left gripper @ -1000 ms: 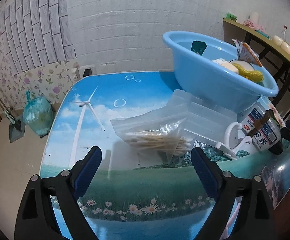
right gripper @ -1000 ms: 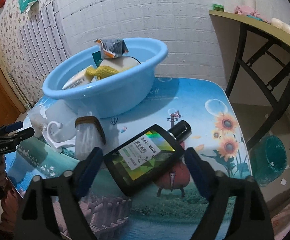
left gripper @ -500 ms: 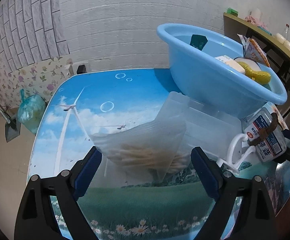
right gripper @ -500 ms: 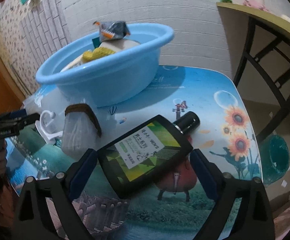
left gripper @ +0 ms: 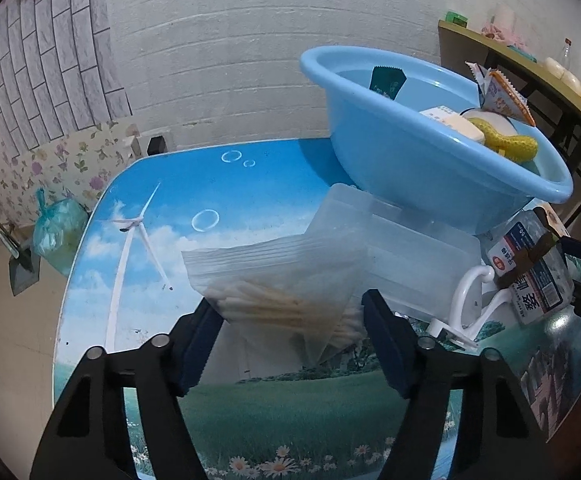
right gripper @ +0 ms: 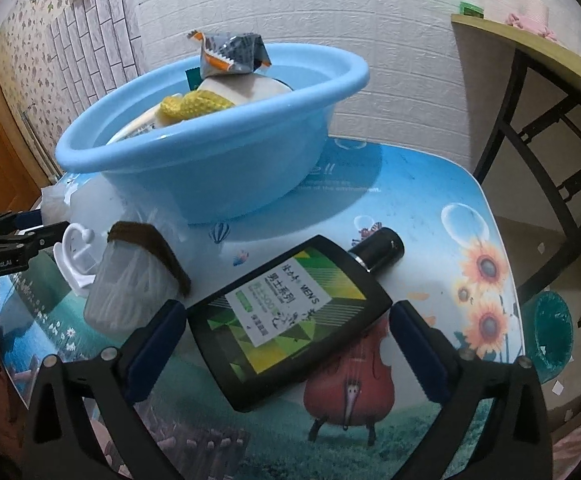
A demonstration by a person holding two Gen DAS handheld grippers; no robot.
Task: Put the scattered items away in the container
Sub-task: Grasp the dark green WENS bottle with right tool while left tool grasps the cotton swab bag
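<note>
the left tongs (left gripper: 292, 318) stand released, straddling the swab bag (left gripper: 278, 280), sticks lying crosswise; the right tongs (right gripper: 286, 330), also released, flank the black bottle (right gripper: 290, 316), neck pointing far-right.

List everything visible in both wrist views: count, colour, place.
Round plastic basin: 1, light blue, back of table, holding items.
Crumpled snack packet: 1, grey-orange, atop basin pile.
Knitted scrubber: 1, yellow, in basin.
Dark sachet: 1, green, against basin's inner wall.
Flat rectangular bottle: 1, black with green label, lying between right fingers.
Zip bag of cotton swabs: 1, clear, between left fingers.
Swab tub: 1, clear with brown band, beside bottle.
Plastic hook: 1, white, beside tub.
Lidded plastic box: 1, translucent, in front of basin.
Printed table: 1, blue scenic.
Left gripper: black, blue pads, open.
Right gripper: same, open.
</note>
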